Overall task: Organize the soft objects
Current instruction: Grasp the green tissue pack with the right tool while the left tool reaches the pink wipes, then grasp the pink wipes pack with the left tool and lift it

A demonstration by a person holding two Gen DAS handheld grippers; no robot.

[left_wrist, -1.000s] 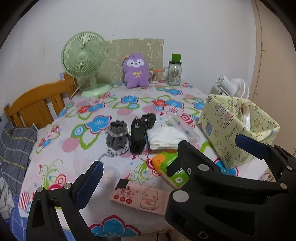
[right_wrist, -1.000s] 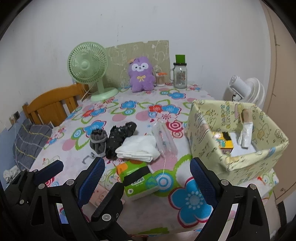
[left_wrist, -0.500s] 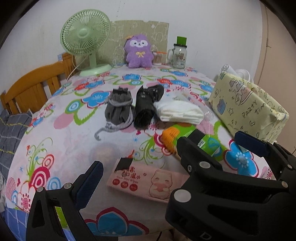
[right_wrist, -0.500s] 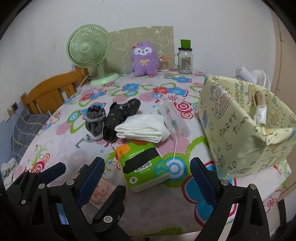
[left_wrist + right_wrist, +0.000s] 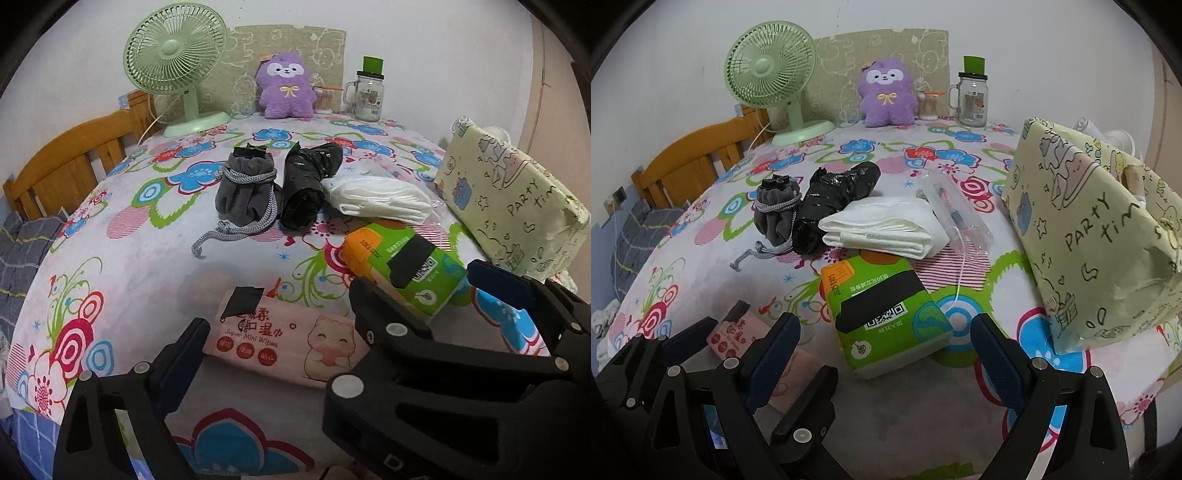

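On the flowered tablecloth lie a pink wipes pack (image 5: 288, 343), a green tissue pack (image 5: 886, 314), a folded white cloth (image 5: 886, 229), a black plastic roll (image 5: 834, 195) and a grey drawstring pouch (image 5: 777, 214). A yellow paper box (image 5: 1100, 236) stands at the right. My left gripper (image 5: 332, 314) is open, low over the wipes pack. My right gripper (image 5: 886, 350) is open, its fingers either side of the near end of the green tissue pack. The green pack (image 5: 406, 262) also shows in the left wrist view, behind the right gripper's black frame.
A green desk fan (image 5: 772, 74), a purple plush (image 5: 886, 92), a glass jar with a green lid (image 5: 973, 96) and a cotton-swab cup stand at the back by the wall. A clear plastic sleeve (image 5: 956, 214) lies beside the cloth. A wooden chair (image 5: 698, 162) stands at the left.
Both grippers have dropped and moved forward toward the table's near edge. The wipes pack and green tissue pack now sit much closer between the fingers. No object has moved.
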